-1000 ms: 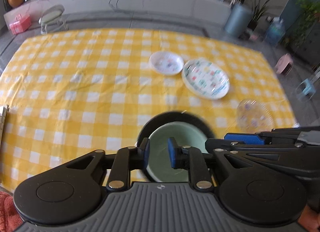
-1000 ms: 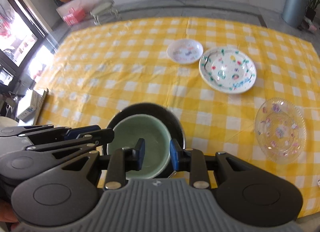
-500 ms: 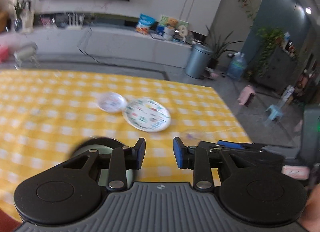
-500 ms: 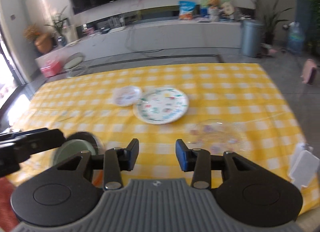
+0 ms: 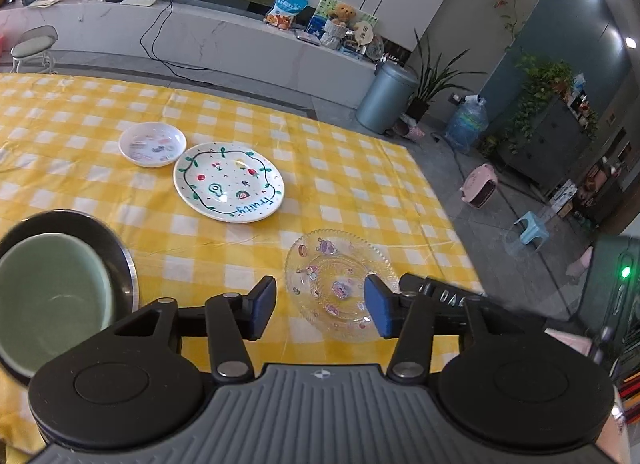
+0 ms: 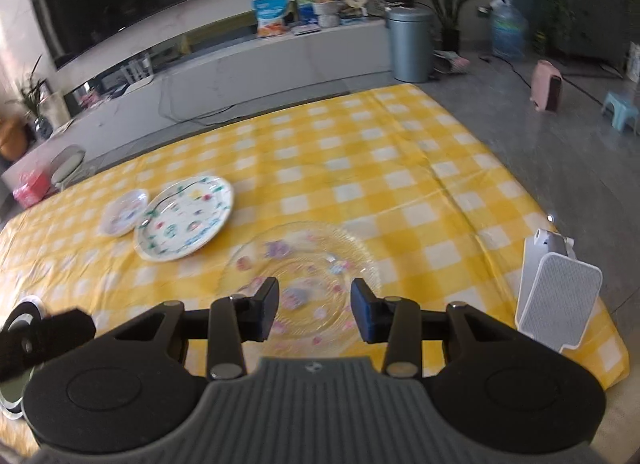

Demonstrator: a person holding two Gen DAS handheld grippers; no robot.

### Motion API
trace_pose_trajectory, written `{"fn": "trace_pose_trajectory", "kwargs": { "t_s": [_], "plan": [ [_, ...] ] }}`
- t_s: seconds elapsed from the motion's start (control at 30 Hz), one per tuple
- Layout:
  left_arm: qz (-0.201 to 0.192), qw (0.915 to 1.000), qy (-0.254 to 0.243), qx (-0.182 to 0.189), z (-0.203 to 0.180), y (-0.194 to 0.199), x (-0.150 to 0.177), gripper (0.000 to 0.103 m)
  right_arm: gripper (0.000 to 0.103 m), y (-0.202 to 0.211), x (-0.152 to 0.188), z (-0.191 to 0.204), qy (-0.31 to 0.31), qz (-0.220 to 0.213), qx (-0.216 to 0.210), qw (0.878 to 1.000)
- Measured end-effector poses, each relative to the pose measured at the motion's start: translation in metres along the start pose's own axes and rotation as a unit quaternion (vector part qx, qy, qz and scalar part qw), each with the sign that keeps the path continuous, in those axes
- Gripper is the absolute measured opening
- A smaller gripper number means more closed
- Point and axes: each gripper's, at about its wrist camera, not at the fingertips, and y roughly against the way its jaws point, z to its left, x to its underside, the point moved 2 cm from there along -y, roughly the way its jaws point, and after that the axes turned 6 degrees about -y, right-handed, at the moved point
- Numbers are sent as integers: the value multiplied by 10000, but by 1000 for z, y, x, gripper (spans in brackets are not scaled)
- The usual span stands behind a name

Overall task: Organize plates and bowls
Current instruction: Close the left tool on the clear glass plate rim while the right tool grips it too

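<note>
A clear glass plate point(image 5: 338, 284) with small coloured prints lies on the yellow checked table near its front right edge; it also shows in the right wrist view point(image 6: 298, 272). My left gripper point(image 5: 320, 308) is open and empty just above its near side. My right gripper point(image 6: 314, 310) is open and empty over the same plate. A white "fruity" plate point(image 5: 229, 187) point(image 6: 185, 217) and a small white dish point(image 5: 153, 143) point(image 6: 123, 212) lie farther back. A green bowl point(image 5: 48, 300) sits inside a black bowl point(image 5: 100, 240) at the left.
The table's right edge point(image 6: 532, 199) drops to a grey floor. A white gridded device point(image 6: 558, 300) stands at the table's right front corner. The other gripper's body point(image 5: 448, 296) shows at the right of the left wrist view.
Both grippers have swung right, away from the stacked green and black bowls, and now sit over the glass plate. Both have opened wider.
</note>
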Motion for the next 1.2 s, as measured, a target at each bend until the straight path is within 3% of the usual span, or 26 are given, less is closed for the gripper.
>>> {"fn": "trace_pose_trajectory", "kwargs": {
  "t_s": [0.23, 0.37, 0.67, 1.0, 1.2],
  "plan": [
    [143, 9998, 122, -53, -5, -43, 1, 62, 40, -40, -19, -24, -193, 100, 53, 9998],
    [154, 9995, 244, -162, 1, -63, 0, 62, 40, -60, -22, -41, -463, 263, -261, 9982],
    [224, 9973, 663, -235, 18, -105, -1, 61, 40, -87, -19, -56, -1008, 539, -465, 9924],
    [403, 9968, 669, -179, 18, -132, 9, 54, 25, -96, -14, -71, -1309, 613, -238, 9892],
    [398, 9971, 638, -146, 19, -134, 13, 40, 13, -97, -11, -66, -1220, 626, -281, 9902]
  ]
}}
